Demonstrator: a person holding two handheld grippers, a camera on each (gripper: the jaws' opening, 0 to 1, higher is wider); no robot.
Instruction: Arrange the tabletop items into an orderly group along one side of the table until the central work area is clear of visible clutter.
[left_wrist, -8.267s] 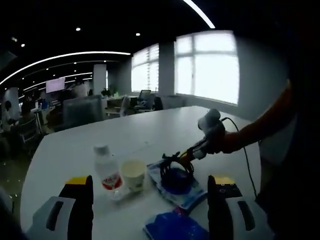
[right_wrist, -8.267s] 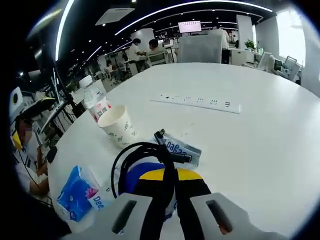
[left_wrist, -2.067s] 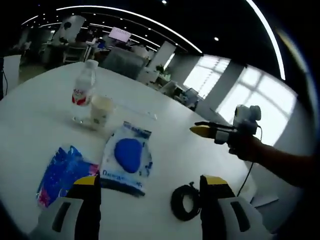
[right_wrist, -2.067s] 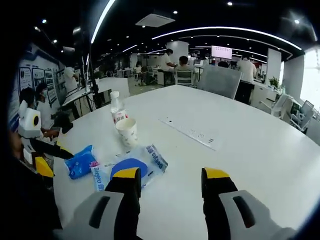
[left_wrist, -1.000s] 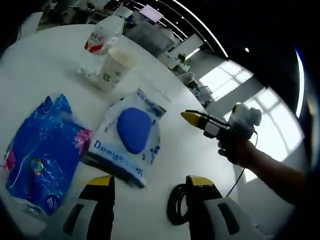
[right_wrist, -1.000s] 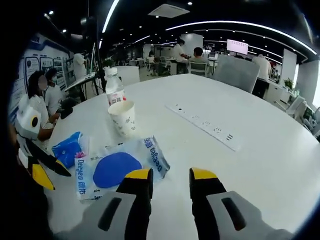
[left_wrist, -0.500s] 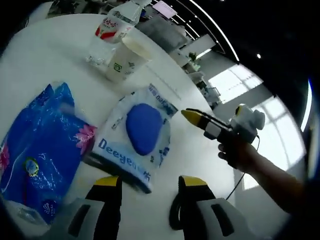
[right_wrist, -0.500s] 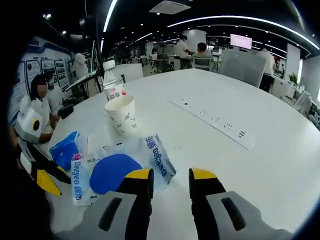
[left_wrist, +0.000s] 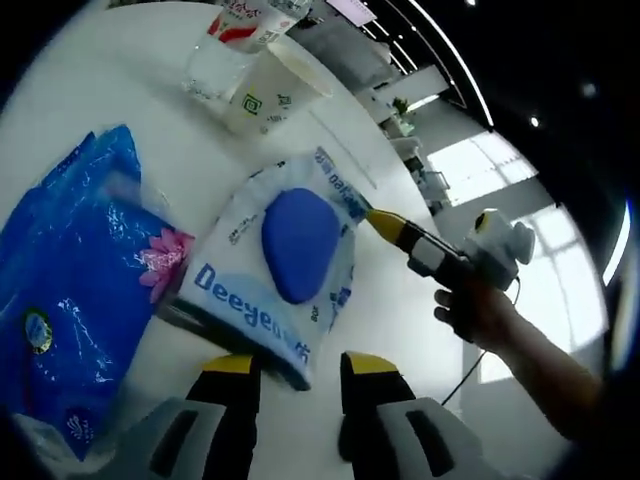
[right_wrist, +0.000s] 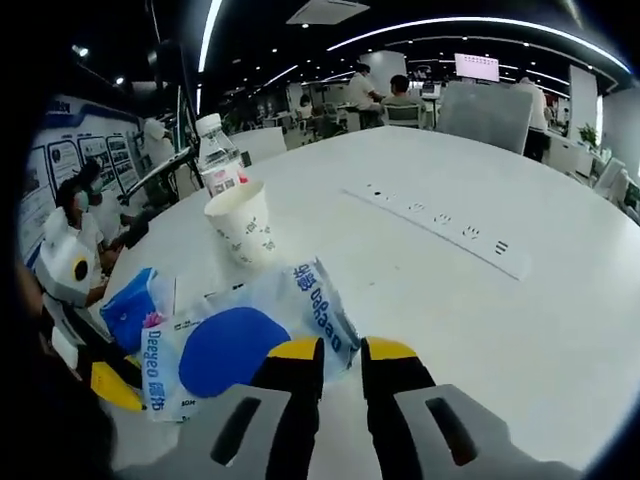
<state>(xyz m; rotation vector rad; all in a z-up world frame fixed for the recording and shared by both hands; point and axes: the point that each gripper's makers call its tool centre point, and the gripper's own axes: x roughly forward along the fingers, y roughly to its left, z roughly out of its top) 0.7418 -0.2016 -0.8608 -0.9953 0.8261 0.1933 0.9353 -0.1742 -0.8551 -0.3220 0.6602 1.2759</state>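
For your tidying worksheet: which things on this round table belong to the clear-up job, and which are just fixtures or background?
Belong to the job:
wipes pack
blue tissue pack
paper cup
water bottle
black cable

Just there:
power strip
office chair
wall screen

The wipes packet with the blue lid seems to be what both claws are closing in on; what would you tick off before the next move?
1. Left claw lined up on the near edge of the wipes packet: ok.
2. Right claw at the packet's other edge: ok.
3. Claws gripping the packet: cannot tell; both pairs of jaws are nearly closed, contact unclear.
4. Blue tissue pack clear of the packet: not ok, they lie edge to edge.
5. Paper cup and water bottle upright, away from the packet: ok.
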